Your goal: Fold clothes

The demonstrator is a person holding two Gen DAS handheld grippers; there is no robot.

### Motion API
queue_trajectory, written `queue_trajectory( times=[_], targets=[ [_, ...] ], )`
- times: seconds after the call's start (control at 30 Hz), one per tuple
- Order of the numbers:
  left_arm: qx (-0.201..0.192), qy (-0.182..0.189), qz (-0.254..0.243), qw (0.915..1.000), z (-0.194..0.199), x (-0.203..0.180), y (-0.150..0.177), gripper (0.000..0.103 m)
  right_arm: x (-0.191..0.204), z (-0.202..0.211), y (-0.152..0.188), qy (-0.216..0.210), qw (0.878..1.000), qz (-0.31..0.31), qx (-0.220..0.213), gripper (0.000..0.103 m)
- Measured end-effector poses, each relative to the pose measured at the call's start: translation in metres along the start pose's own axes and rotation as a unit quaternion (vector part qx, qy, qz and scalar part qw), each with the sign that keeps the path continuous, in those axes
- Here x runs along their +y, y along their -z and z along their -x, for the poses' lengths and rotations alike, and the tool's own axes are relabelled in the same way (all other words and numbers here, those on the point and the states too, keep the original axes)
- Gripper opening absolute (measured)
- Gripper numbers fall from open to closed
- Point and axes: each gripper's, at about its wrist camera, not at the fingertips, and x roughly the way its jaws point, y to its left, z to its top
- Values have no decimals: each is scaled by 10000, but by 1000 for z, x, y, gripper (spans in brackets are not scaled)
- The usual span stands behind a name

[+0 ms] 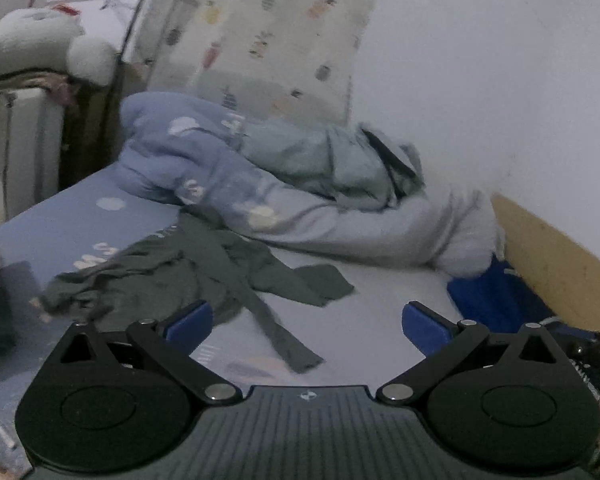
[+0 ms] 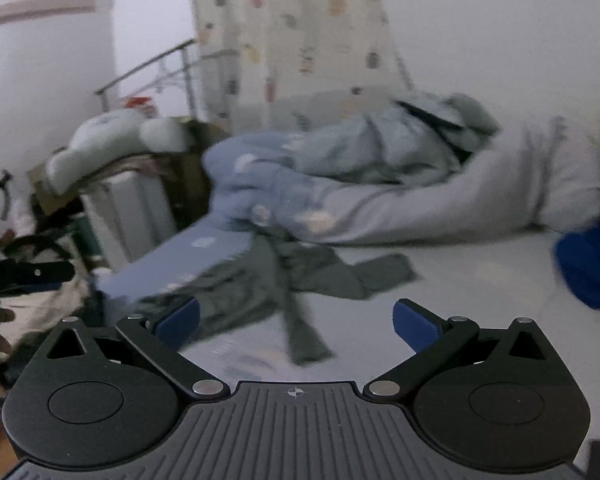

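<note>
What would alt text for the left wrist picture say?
A crumpled dark grey garment lies on a blue bed sheet, just ahead of the open, empty left gripper. Behind it, a bunched duvet rests against the wall.

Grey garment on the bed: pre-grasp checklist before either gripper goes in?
1. Left gripper open, empty: ok.
2. Right gripper open, empty: ok.
3. Grey garment in view of both cameras: ok.
4. Garment laid flat for folding: not ok, crumpled, long strip trailing toward the grippers.
5. Garment free of the duvet: cannot tell, far edge meets it.
6. Right wrist view sharp: not ok, blurred.
</note>
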Motion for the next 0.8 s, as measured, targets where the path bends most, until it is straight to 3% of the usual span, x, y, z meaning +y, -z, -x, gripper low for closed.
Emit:
queue_trajectory(
  times=[0.23, 0.5, 0.67, 0.8],
  targets=[
    [190, -96, -393, 9990, -59, -46, 53, 103, -63, -18, 51, 706, 9971, -292, 57, 103],
    [536, -307, -739, 9954, -121, -69, 118, 103, -105, -75, 121, 1296, 9909, -374, -20, 103],
    [712, -360, -584, 9951, -149, -64, 151, 103, -131, -107, 166, 1386, 9884, -609, 65, 103],
    [769, -440, -729, 9934, -169, -64, 169, 103, -139, -130, 198, 1456, 9878, -533, 170, 103]
  ],
)
